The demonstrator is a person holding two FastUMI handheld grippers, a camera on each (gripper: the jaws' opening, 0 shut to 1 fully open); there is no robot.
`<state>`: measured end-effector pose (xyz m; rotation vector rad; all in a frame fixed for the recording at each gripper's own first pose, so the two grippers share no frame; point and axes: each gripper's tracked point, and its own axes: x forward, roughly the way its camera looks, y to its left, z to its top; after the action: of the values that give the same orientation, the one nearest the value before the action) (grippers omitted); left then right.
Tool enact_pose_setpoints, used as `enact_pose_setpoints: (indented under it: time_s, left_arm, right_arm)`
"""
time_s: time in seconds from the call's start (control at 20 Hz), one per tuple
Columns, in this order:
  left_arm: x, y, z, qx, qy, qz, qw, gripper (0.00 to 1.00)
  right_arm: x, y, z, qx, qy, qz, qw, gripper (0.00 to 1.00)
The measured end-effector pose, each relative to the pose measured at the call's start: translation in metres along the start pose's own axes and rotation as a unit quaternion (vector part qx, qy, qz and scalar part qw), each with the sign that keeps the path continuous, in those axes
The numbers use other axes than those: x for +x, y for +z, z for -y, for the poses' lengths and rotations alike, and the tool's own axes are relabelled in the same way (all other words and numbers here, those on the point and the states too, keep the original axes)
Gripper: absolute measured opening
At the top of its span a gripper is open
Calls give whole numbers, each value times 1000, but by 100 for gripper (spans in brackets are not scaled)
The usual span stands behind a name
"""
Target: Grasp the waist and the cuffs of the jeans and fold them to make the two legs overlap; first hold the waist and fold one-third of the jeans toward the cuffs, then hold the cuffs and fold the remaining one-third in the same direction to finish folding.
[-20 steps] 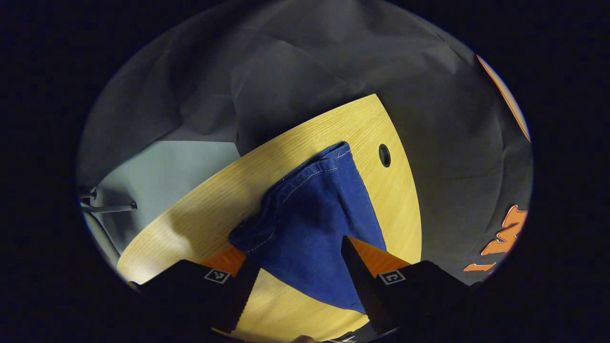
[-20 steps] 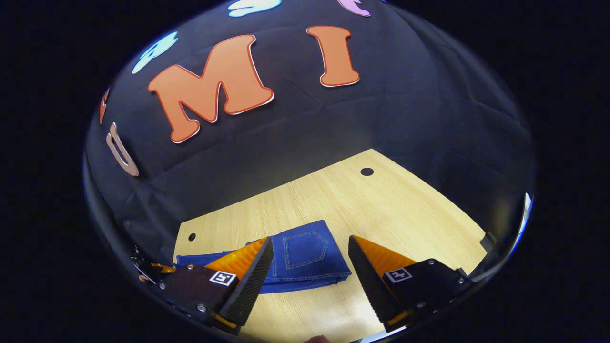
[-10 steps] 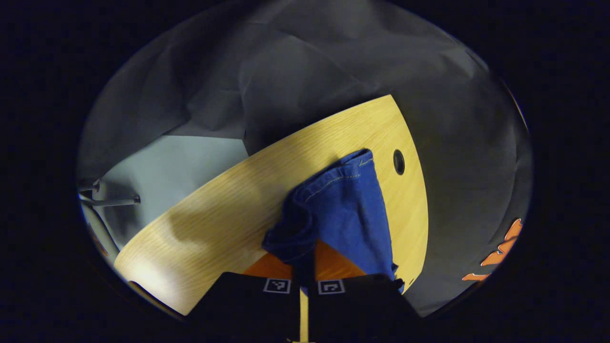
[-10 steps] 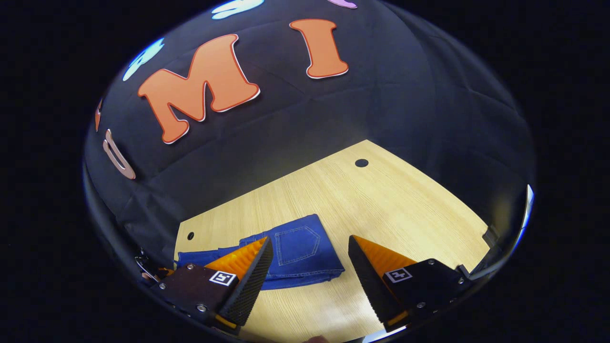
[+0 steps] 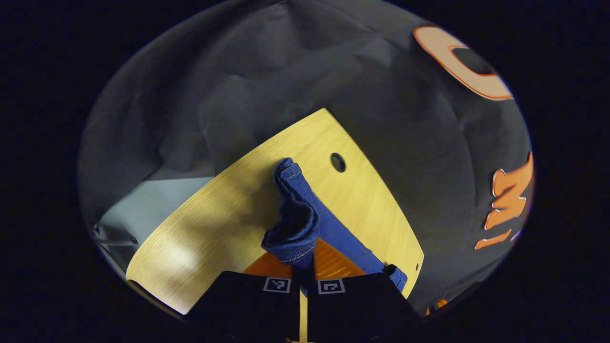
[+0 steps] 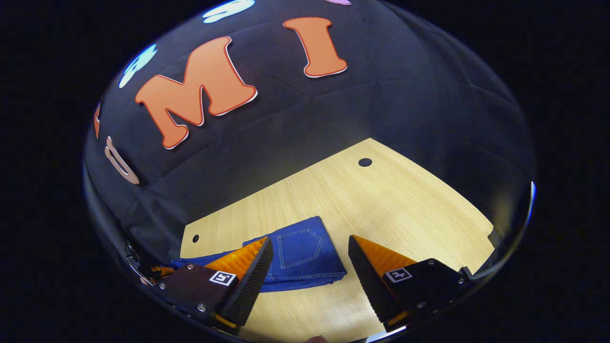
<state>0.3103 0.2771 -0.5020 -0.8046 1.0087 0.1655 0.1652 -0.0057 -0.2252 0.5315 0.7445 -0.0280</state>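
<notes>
Denim bunches between your left gripper (image 5: pixel 302 267) fingers, which are pinched tight on a cuff end of the jeans (image 5: pixel 298 224), lifted off the table (image 5: pixel 214 209) while the rest trails away toward the far edge. A round hole (image 5: pixel 338 162) sits in the tabletop just beside that cloth. Your right gripper (image 6: pixel 310 267) hangs above the table with its jaws spread wide and nothing between them; the folded waist section with its back pocket (image 6: pixel 299 245) lies flat beyond its fingers.

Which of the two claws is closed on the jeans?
The left claw: its fingers pinch a bunched edge of the jeans. The right claw is open above the table.
</notes>
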Motion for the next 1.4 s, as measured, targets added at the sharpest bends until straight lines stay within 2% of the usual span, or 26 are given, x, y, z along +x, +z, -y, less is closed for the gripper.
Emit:
enact_pose_setpoints:
  time_s: [0.3,0.7,1.05,1.4]
  left_arm:
    - [-36,-8,73,109,-41,33,993,6]
    - [-57,-53,186,232,-85,42,968,6]
    - [-56,-116,280,293,-124,22,948,6]
    - [-38,-184,338,357,-128,-16,925,6]
  right_arm:
    - [0,3,-2,-4,22,-1,1000,98]
    - [-11,10,13,-2,40,9,999,98]
    - [-25,5,21,8,63,13,998,98]
    - [-38,6,39,23,72,20,997,98]
